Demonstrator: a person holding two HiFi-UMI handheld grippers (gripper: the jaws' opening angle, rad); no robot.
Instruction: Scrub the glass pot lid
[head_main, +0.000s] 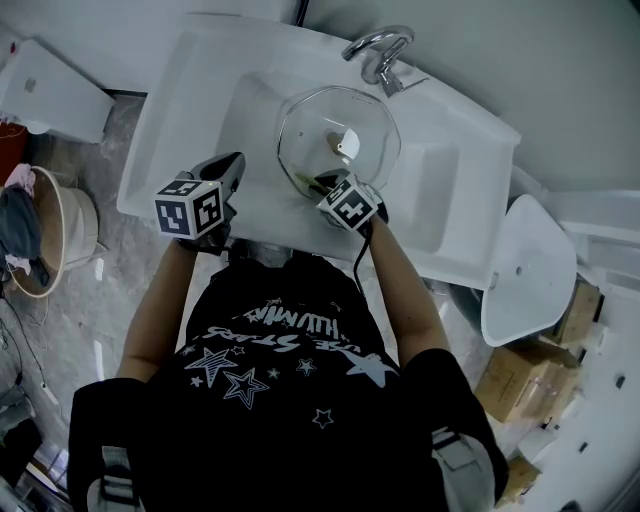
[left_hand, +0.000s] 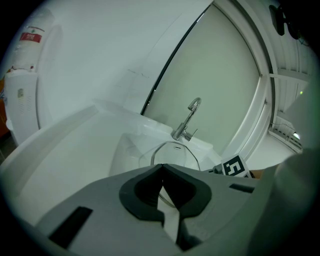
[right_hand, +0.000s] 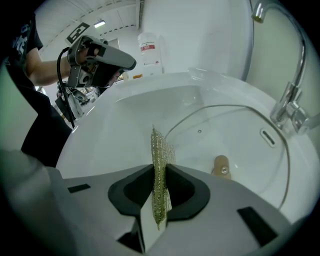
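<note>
The glass pot lid (head_main: 338, 140) lies in the white sink (head_main: 205, 80), upper centre of the head view. A green-gold scouring cloth (right_hand: 159, 155) is clamped in the right gripper (right_hand: 160, 172) at the lid's lower rim. The left gripper (left_hand: 161, 170) is closed on nothing. The lid is judged stiff, breakable and slippery; it is best steadied by its knob (right_hand: 220, 166).

In the head view, your right claw (head_main: 328, 186) had its jaws tucked under its own marker cube, and your torso covered part of the sink's (head_main: 200, 90) front edge. In the left claw view, the left claw (left_hand: 161, 172) blocked the lower half of the glass lid (left_hand: 175, 150). The bottle (right_hand: 150, 52) label in the upper middle of the right claw view was too small to read.
</note>
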